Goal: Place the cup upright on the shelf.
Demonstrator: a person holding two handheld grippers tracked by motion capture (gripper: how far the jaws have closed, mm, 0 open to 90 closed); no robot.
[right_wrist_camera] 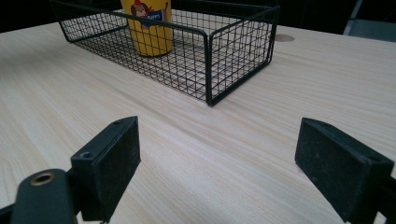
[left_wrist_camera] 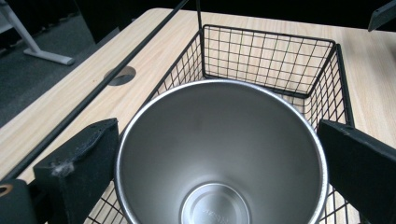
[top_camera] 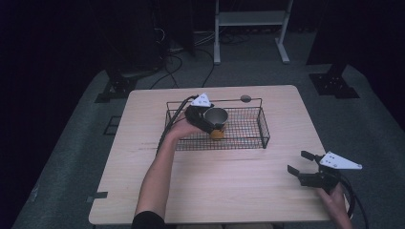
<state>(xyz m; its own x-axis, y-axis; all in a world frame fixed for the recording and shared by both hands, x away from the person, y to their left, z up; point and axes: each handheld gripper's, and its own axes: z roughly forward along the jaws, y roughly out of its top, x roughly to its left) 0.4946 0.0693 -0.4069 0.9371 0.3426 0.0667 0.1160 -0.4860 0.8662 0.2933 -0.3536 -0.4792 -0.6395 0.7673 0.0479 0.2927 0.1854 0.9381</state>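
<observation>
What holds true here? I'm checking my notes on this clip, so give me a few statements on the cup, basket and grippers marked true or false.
1. The cup stands upright inside the wire basket. True.
2. The cup is full of liquid. False: its steel inside is empty.
3. The right gripper holds the basket's rim. False: it is open over the bare table, apart from the basket.
4. The left gripper has its jaws on either side of the cup. True.
5. The cup's outside is yellow. True.

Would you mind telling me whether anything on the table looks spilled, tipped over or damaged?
Nothing stands out. The yellow cup stands upright in the wire basket, its steel inside looks empty, and the left gripper has its jaws around it. A little fluff clings to one left pad. The right gripper is open over bare table.
</observation>
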